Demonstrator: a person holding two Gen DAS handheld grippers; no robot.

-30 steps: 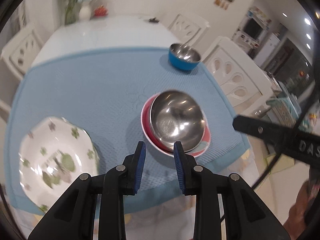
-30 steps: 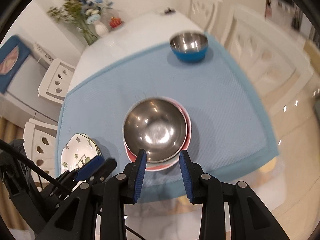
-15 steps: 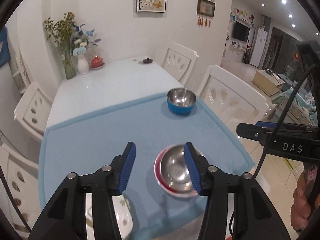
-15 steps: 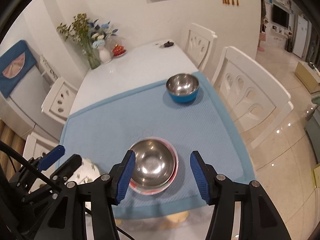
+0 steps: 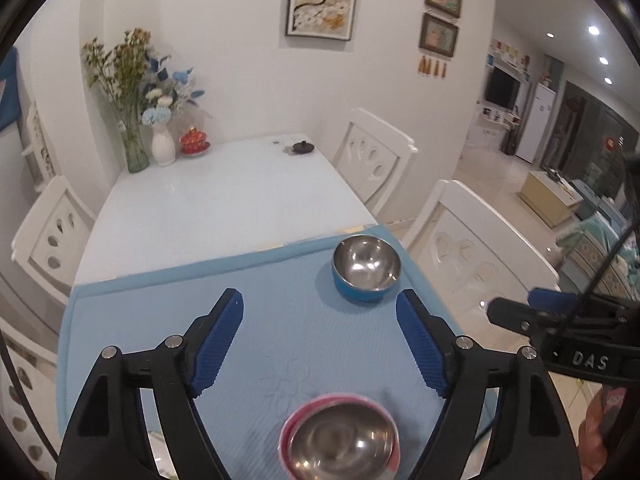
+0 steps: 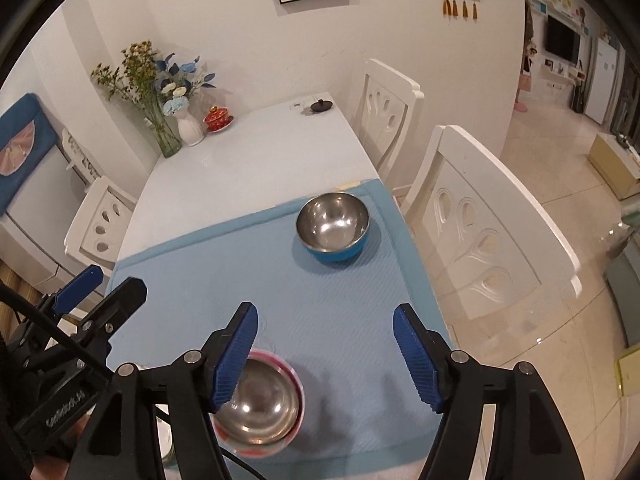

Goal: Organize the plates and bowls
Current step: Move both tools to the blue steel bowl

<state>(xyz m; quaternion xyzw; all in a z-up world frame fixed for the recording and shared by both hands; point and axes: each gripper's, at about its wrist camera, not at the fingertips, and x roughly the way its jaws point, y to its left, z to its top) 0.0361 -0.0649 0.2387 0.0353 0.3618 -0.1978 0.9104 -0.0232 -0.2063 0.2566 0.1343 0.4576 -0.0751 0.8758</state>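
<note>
Nearest to me, the left claw (image 5: pixel 320 340) and the right claw (image 6: pixel 324 350) both hung above the near edge of the blue mat (image 6: pixel 340 300). Their jaws were opening, and nothing was between the blue pads of either one. I judged that both were empty because the near stack was already made.

Just under them, the steel bowl (image 6: pixel 260 400) sat inside the pink bowl (image 6: pixel 294 376), so only a thin pink rim showed around it. Nesting them like this probably saved place on the tabletop (image 6: pixel 248 160).

Further on, near the far right corner of the mat, the blue bowl with steel inside (image 6: pixel 333 226) stood alone and upright, well apart from the stack. To my eye it was the next thing to bring in, which would explain the wide jaws.

Behind it the tabletop was bare white until the flower vases (image 6: pixel 176 128) at the wall. White chairs (image 6: pixel 480 216) stood along the side.
</note>
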